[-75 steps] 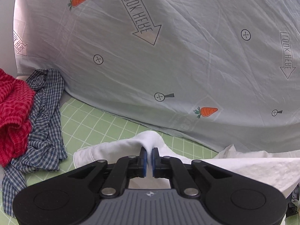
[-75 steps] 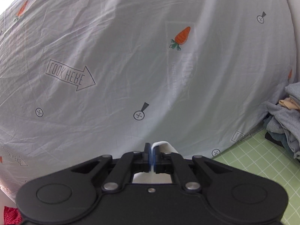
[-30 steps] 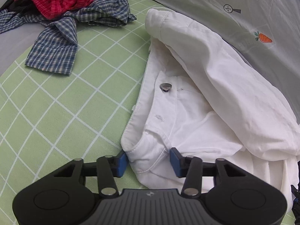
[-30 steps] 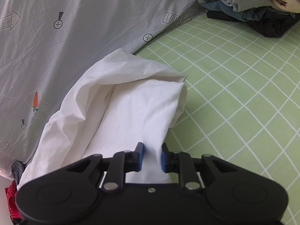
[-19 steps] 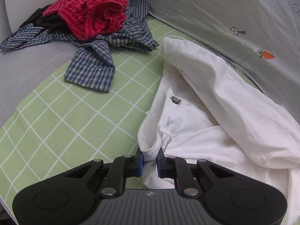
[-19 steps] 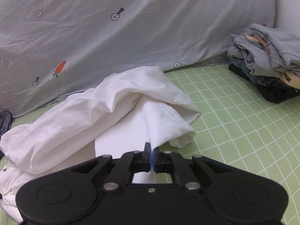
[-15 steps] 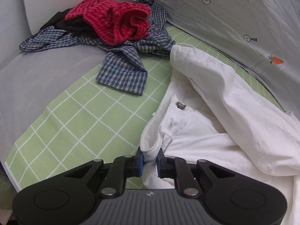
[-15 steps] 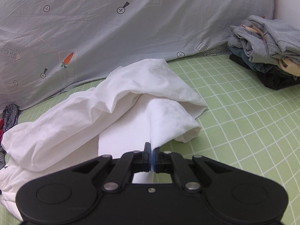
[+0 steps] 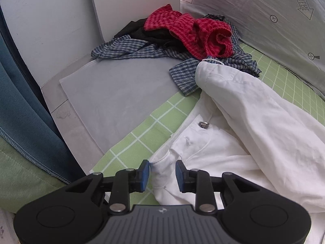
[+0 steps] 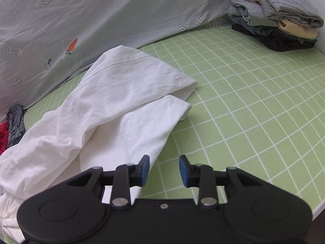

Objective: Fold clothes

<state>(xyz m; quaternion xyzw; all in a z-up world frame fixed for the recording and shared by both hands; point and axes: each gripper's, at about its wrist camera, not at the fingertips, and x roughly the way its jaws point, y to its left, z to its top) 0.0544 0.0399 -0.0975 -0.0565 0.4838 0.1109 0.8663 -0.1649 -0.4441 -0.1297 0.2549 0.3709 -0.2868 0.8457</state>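
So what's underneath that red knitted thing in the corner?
The red knitted garment lies on top of a black garment and a blue checked shirt, which spread out around it. Whatever else sits beneath the pile is covered, so I can't tell.

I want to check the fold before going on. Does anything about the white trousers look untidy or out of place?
Yes. The white trousers lie crumpled on the green checked mat: the two legs overlap askew, with hems uneven, and the waistband is bunched. Not a neat fold yet.
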